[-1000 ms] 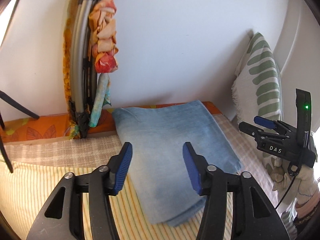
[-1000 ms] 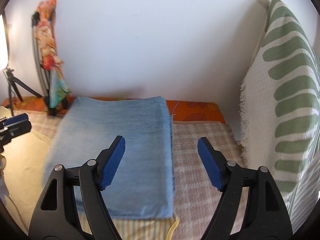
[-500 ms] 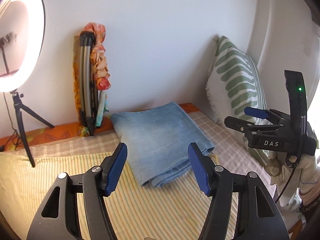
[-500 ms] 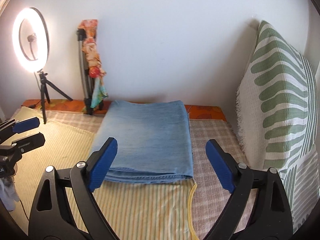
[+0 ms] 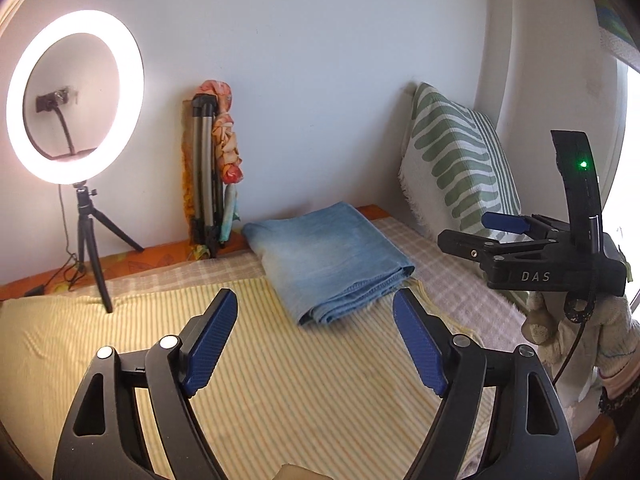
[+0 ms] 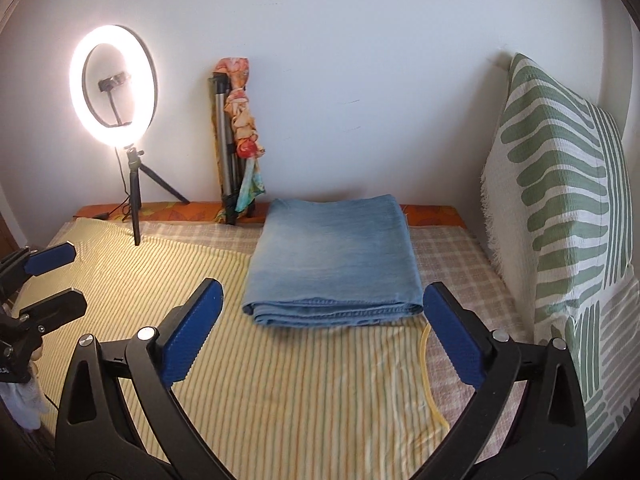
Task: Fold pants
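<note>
The light blue denim pants (image 5: pixel 326 258) lie folded into a flat rectangle on the bed near the wall; they also show in the right wrist view (image 6: pixel 334 260). My left gripper (image 5: pixel 316 338) is open and empty, held back from the pants above the yellow striped sheet (image 5: pixel 260 380). My right gripper (image 6: pixel 320 330) is open and empty, just short of the folded front edge. The right gripper shows at the right of the left wrist view (image 5: pixel 476 232), and the left gripper at the left edge of the right wrist view (image 6: pixel 56 276), both open.
A lit ring light on a small tripod (image 6: pixel 114 88) stands at the back left. A folded tripod wrapped in floral cloth (image 6: pixel 236 140) leans on the wall. A green-patterned pillow (image 6: pixel 560 200) stands at the right. A yellow cord (image 6: pixel 430 376) lies on the sheet.
Both grippers have pulled back and up from the folded pants, which now lie farther ahead. The ring light has come into view. Both grippers stay open.
</note>
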